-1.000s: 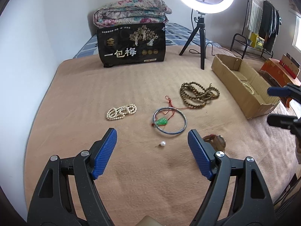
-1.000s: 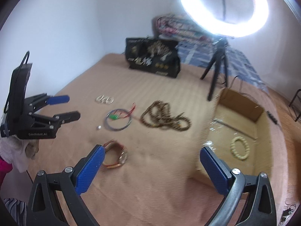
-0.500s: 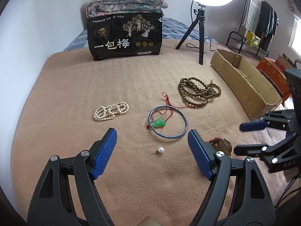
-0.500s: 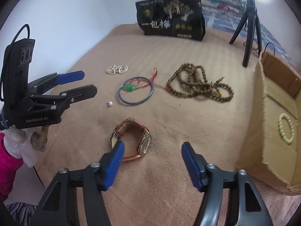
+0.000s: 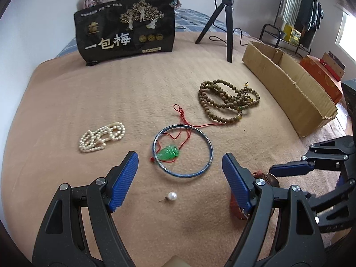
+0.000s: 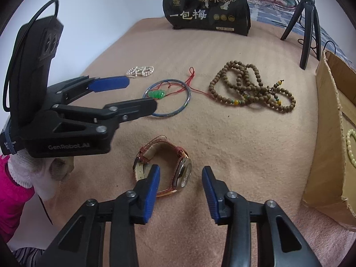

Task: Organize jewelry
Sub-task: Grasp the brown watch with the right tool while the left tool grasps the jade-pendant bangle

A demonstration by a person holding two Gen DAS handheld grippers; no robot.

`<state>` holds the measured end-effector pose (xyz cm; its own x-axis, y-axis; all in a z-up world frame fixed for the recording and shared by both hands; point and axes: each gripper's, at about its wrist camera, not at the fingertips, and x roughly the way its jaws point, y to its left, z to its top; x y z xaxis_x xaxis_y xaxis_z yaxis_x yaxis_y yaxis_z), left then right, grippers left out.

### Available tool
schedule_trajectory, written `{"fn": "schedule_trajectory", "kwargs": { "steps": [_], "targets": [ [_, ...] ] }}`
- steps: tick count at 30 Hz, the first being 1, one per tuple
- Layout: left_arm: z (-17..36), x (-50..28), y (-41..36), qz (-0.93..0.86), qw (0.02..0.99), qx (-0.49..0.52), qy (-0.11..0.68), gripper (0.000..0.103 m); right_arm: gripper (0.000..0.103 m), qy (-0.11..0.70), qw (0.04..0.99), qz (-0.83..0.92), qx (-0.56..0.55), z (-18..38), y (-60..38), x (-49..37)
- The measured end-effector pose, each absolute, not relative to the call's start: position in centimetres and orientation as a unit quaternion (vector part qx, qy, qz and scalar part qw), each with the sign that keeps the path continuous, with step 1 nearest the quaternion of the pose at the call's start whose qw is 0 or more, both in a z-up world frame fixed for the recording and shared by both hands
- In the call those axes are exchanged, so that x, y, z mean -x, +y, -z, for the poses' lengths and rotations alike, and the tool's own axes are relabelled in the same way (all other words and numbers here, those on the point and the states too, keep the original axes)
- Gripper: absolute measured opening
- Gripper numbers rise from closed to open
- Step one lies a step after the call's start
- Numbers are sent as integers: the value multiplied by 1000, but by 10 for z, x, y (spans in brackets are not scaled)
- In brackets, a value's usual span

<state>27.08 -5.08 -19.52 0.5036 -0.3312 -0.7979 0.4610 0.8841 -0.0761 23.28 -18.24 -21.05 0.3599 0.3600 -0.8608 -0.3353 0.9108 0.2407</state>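
Observation:
Jewelry lies on a tan blanket. A wristwatch [image 6: 172,169] with a reddish strap lies on its side; my right gripper [image 6: 180,179] is open, its fingers on either side of the watch face. My left gripper [image 5: 179,166] is open and empty, just before a blue bangle [image 5: 182,150] holding a green jade pendant [image 5: 168,152] on a red cord. A loose pearl [image 5: 172,196] lies between its fingers. A pearl strand [image 5: 101,136] lies left, brown prayer beads [image 5: 227,103] right. The cardboard box [image 6: 333,120] holds a pale bead bracelet [image 6: 351,146].
A black printed bag [image 5: 125,30] stands at the back of the blanket with folded quilts behind it. A ring-light tripod [image 5: 227,22] stands back right. The cardboard box [image 5: 289,89] runs along the right edge. An orange box [image 5: 322,77] and clothes rack are beyond.
My right gripper has swung left and dropped down to the watch, its jaws narrowing around it. My left gripper has moved forward toward the bangle and pearl.

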Motion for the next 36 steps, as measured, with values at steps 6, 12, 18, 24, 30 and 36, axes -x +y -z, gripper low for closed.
{"fn": "schedule_trajectory", "kwargs": {
  "steps": [6,12,18,24,30,36],
  "targets": [
    [206,-284,-61,225,852,-78,467,80,39,525,825,-209,-14,214,-179,-234],
    [214,-295,-67,219,840,-82,489,80,36,527,826,-201,-1,217,-175,-233],
    [219,-300,-77,211,835,-100,499,80,33,528,827,-192,6,218,-172,-235],
    [221,-299,-80,205,835,-112,497,80,29,530,827,-185,19,219,-168,-236],
    [221,-298,-80,206,838,-108,494,75,21,530,828,-180,40,219,-161,-235],
    [220,-297,-77,207,840,-104,490,74,11,531,828,-176,34,219,-165,-236]
  ]
}}
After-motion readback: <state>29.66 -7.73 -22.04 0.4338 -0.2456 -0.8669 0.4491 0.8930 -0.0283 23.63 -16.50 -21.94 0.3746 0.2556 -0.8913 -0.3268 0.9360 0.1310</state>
